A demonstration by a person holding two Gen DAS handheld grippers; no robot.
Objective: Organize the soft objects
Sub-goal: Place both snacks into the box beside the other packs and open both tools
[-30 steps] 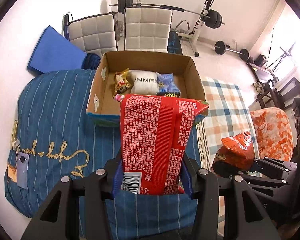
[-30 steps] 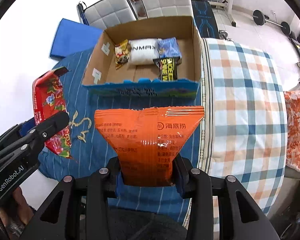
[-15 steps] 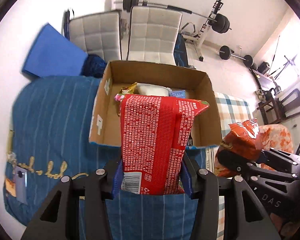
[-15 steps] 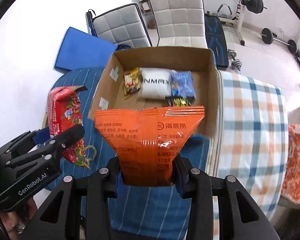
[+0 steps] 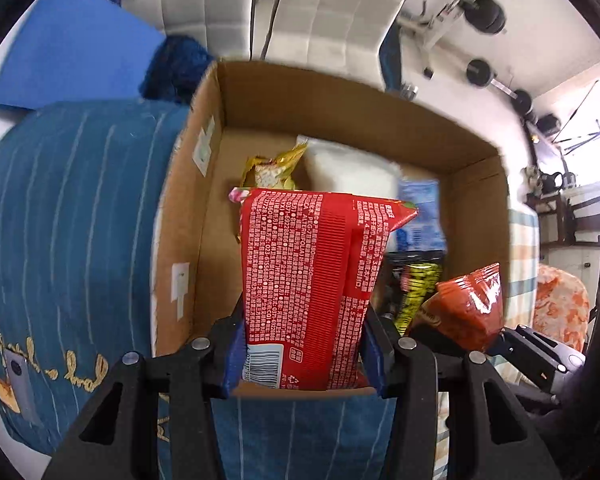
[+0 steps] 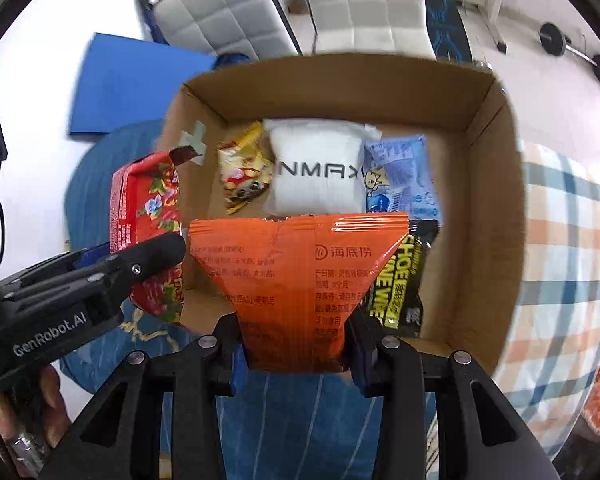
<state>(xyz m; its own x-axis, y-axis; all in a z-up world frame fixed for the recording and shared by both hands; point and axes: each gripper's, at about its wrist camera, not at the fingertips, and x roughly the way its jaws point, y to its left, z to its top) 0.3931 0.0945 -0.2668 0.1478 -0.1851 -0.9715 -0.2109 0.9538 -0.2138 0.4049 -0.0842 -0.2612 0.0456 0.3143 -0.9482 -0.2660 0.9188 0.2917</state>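
The left gripper (image 5: 302, 354) has its fingers clamped on a red packet (image 5: 312, 280) covered in white print, held upright over the near left of the open box (image 6: 488, 208). The right gripper (image 6: 296, 354) has its fingers clamped on a crinkled orange packet (image 6: 296, 276) above the box's near edge, in front of 4 packets inside it.

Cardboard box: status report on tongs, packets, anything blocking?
Left tongs shut on red packet. Right tongs shut on orange packet. Both over cardboard box; near half free.
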